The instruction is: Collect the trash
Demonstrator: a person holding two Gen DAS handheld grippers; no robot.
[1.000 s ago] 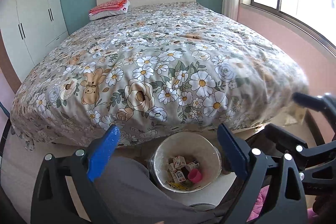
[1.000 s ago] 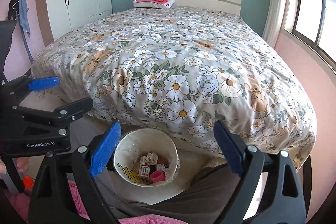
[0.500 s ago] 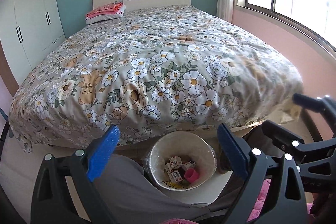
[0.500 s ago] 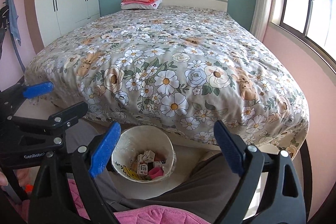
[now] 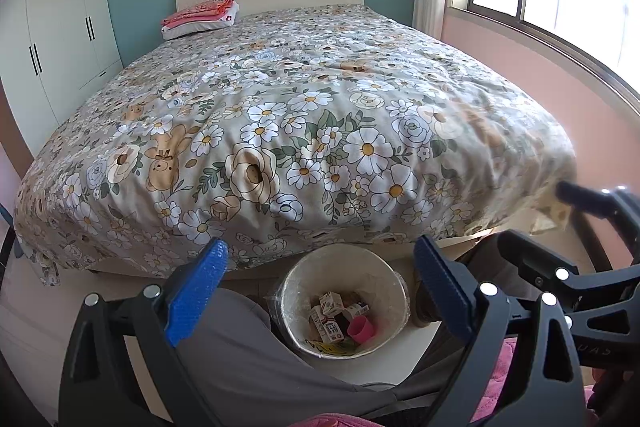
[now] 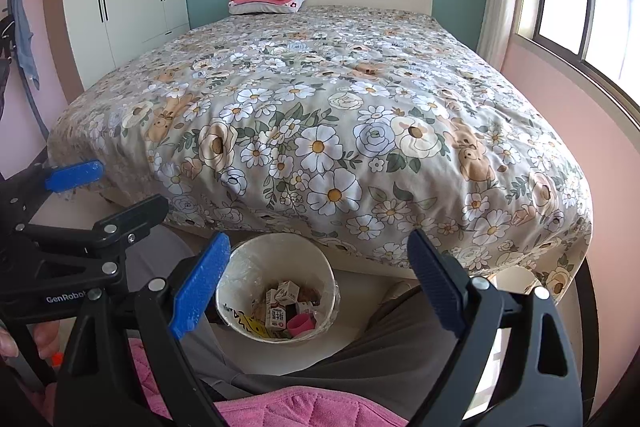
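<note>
We sit at the foot of the bed (image 6: 320, 115) with the waste bin (image 6: 244, 263) on the floor between our grey-trousered legs (image 5: 232, 351), just beside the overhang of the flowered duvet (image 5: 304, 131). The bin is lined with clear plastic and already holds the trash: small drink cartons (image 6: 278, 315), a pink cup (image 6: 301, 325) and a yellow printed wrapper (image 6: 248, 325), all lying low in the bottom.

We see no loose litter on the duvet or on the strip of floor in view, so we judge the collecting to be largely done, and the step in hand is either a last look round or dealing with the liner. To do that well, we would scan the floor by the bed frame first, then bring one jaw inside the rim and one outside to pinch the thin plastic edge, lifting slowly so the cartons do not tip out and the liner does not tear.

Our left hand-held gripper (image 5: 316, 287) hangs above the bin with its blue pads spread wide, nothing between them and touching nothing. Our right hand-held gripper (image 6: 318, 283) is likewise spread wide and empty, poised over the bin, the two tools side by side and apart.
</note>
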